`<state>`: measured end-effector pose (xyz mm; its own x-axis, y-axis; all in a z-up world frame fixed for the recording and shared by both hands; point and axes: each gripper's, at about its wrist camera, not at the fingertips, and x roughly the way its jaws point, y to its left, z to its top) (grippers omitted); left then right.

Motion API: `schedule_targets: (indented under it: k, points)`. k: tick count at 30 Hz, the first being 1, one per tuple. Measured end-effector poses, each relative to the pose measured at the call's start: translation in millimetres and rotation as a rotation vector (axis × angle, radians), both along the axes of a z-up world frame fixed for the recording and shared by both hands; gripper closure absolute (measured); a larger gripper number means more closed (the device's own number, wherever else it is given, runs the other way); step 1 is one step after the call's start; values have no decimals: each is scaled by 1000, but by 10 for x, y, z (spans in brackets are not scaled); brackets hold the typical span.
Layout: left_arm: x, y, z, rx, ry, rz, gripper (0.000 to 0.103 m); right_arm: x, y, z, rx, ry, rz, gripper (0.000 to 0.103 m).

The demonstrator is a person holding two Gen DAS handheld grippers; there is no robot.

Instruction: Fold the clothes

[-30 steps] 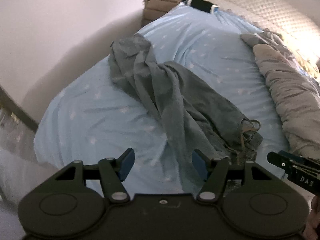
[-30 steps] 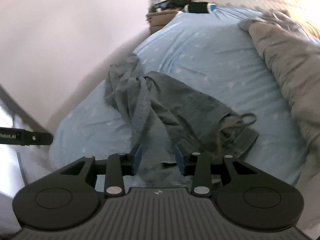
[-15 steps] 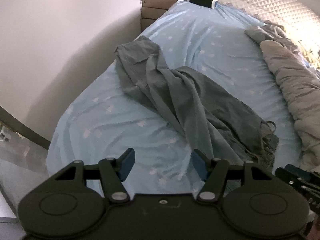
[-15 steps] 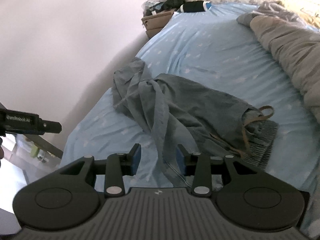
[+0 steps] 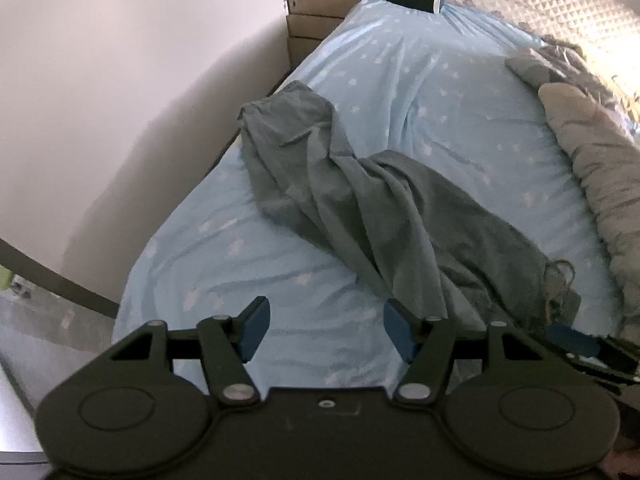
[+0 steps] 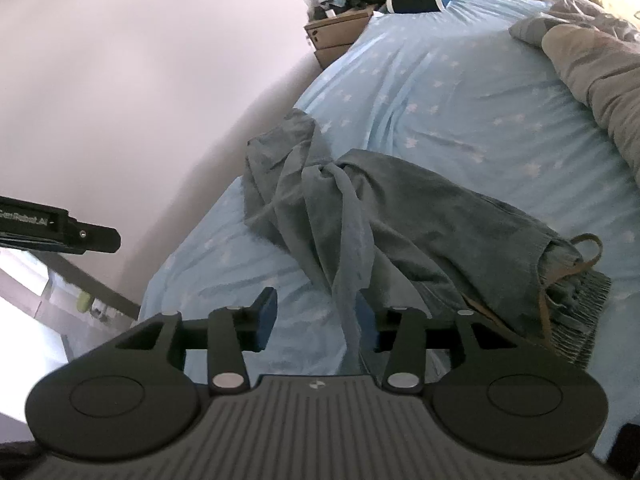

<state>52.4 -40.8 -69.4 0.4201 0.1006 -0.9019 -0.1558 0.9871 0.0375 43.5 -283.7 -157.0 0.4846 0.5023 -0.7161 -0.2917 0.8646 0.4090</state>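
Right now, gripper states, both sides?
Left gripper: open, holding nothing, above the bed sheet.
Right gripper: open, a strip of the grey-green garment hanging between its fingers, not clamped.

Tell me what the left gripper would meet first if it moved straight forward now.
Probably the blue sheet: the open left gripper has only bare sheet between its fingers, and the grey garment lies further right. Depth is unclear.

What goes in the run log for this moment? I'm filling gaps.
stage: pre-fold | left gripper: open, empty | right gripper: open, fabric strand between jaws | grey garment: crumpled on bed
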Motion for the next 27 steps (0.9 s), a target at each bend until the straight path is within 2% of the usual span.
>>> schedule_targets:
  k: [6, 10, 14, 18, 21, 24, 27]
  points:
    - [572, 493, -245, -17, 34, -66, 43, 421, 410, -102, -42, 21, -52, 47]
    - [1013, 813, -428, -31, 61, -174, 43, 774, 745, -230, -98, 25, -102, 41]
    - [1396, 1123, -650, -33, 93, -260, 43, 1220, 999, -508, -107, 89, -165, 39]
    - [1666, 1410, -843, -26, 132, -275, 43, 1697, 1138, -891, -162, 141, -225, 38]
    - [1789, 1572, -945, -6, 147, -279, 43, 2003, 1205, -1177, -190, 166, -217, 37]
    - [1846, 1724, -1022, -18, 172, -271, 43, 2241, 1217, -1437, -209, 211, -219, 37]
    - [1853, 1797, -1035, -6, 190, -281, 43, 2374, 1193, -1610, -196, 244, -261, 38]
